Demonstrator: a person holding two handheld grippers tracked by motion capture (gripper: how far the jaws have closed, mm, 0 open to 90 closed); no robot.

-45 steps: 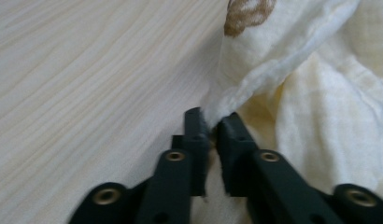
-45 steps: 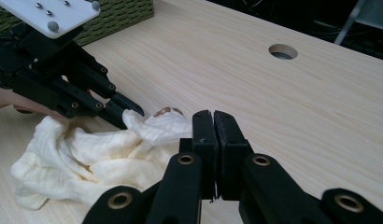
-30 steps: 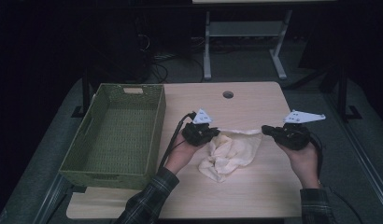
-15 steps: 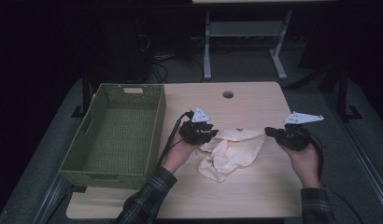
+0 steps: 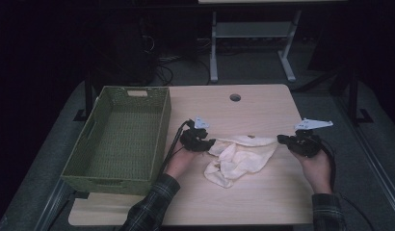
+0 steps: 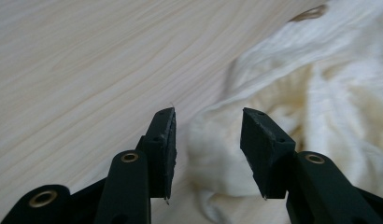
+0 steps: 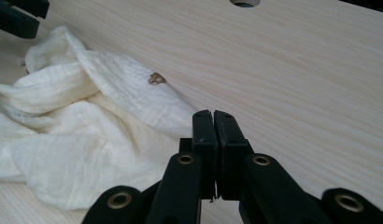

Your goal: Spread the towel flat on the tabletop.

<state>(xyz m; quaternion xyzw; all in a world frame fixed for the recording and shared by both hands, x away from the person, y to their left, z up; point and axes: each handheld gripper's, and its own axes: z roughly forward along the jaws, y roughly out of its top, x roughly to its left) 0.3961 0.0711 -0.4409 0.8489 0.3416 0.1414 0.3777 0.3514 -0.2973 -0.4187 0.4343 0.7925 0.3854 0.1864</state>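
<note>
- The cream cloth [image 5: 239,156] lay crumpled on the desk [image 5: 263,103], about midway between its left and right edges and nearer to the near edge than to the far one.
- The left gripper [image 5: 211,143] was at the left end of the cloth. Its jaws had just been opening, and in the left gripper view [image 6: 207,122] they stood apart with a fold of cloth in the gap — the pads did not press on it.
- The right gripper [image 5: 281,139] was at the right end of the cloth. Its jaws were pressed together, and in the right gripper view [image 7: 213,113] the corner of the cloth ran to the tips; whether a bit of the cloth was pinched between them, I could not tell.
- A small brown mark [image 7: 155,79] was on the upper fold of the cloth [image 7: 77,126], toward the far edge of the desk.
- The green woven basket [image 5: 159,130] stood along the left edge of the desk, its near corner reaching over the near left part; it was close beside the left hand [image 5: 178,163] but apart from the cloth.
- Open room for moving — the far half of the desk was bare wood up to a round hole [image 5: 235,97] near the far edge.
- The near strip of the desk between the two forearms was bare too, and so was the near right corner beside the right hand [image 5: 317,168].
</note>
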